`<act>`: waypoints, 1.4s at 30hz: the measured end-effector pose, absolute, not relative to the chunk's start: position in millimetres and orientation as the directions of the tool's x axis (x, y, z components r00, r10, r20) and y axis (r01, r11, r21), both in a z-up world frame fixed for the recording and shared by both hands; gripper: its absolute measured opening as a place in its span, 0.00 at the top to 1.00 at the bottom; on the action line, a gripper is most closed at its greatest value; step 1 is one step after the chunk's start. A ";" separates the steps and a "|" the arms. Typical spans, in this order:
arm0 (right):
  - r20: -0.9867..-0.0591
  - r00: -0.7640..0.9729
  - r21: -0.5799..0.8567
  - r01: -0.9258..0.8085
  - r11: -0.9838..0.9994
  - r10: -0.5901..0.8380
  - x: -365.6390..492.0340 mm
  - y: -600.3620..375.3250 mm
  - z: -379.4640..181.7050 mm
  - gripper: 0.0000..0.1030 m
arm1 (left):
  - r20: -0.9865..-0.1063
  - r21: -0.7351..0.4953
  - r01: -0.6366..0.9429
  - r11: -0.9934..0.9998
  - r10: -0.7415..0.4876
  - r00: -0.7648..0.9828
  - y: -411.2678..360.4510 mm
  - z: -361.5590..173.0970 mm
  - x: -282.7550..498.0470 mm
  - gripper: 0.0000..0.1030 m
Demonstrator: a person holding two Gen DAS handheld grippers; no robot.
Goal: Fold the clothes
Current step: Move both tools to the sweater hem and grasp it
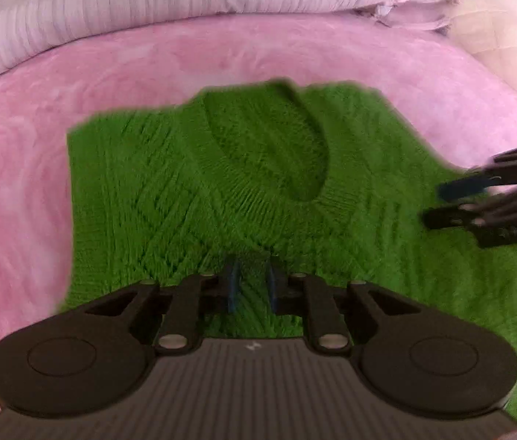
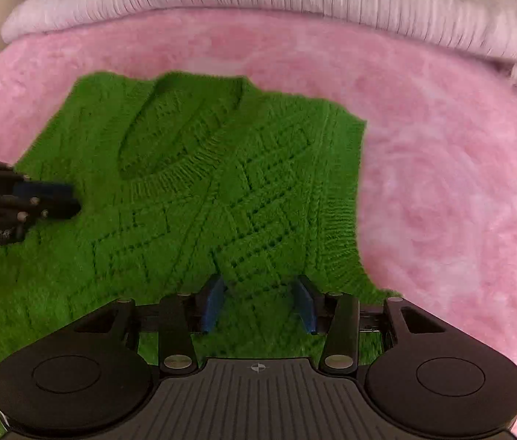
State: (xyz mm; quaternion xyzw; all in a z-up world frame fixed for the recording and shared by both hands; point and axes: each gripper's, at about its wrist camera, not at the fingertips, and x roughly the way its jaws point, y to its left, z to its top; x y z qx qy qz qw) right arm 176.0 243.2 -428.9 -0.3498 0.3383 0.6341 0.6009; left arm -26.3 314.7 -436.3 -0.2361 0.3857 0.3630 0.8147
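Barely started: green knit vest [image 1: 185, 183] lying flat on the pink blanket [image 1: 20, 183], no fold visible, left tongs [image 1: 253, 286] and right tongs [image 2: 258, 304] both released, grasping nothing.

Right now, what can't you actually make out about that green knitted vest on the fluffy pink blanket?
- Green knitted vest: its bottom hem, left wrist view, is hidden behind the left gripper; right wrist view, behind the right gripper.
- Whether either gripper's blue pads touch the knit: both views, too blurred.
- Fluffy pink blanket: near edge cut off by both frames.
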 end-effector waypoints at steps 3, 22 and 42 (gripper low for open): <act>-0.871 0.032 -0.004 -0.998 0.057 0.490 185.9 211.8 -426.1 0.56 | -0.802 -0.085 -0.806 0.586 0.440 0.405 295.7 -440.7 -27.3 0.88; -0.923 -0.033 0.099 -0.983 0.154 0.382 162.1 37.2 -398.8 0.56 | -0.913 -0.083 -0.883 0.462 0.319 0.253 103.8 -408.0 -103.0 0.87; -0.859 -0.303 0.490 -0.720 0.492 0.412 212.1 -33.2 -396.2 0.93 | -0.782 -0.615 -0.741 -0.269 0.329 0.530 72.1 -413.9 -239.6 0.95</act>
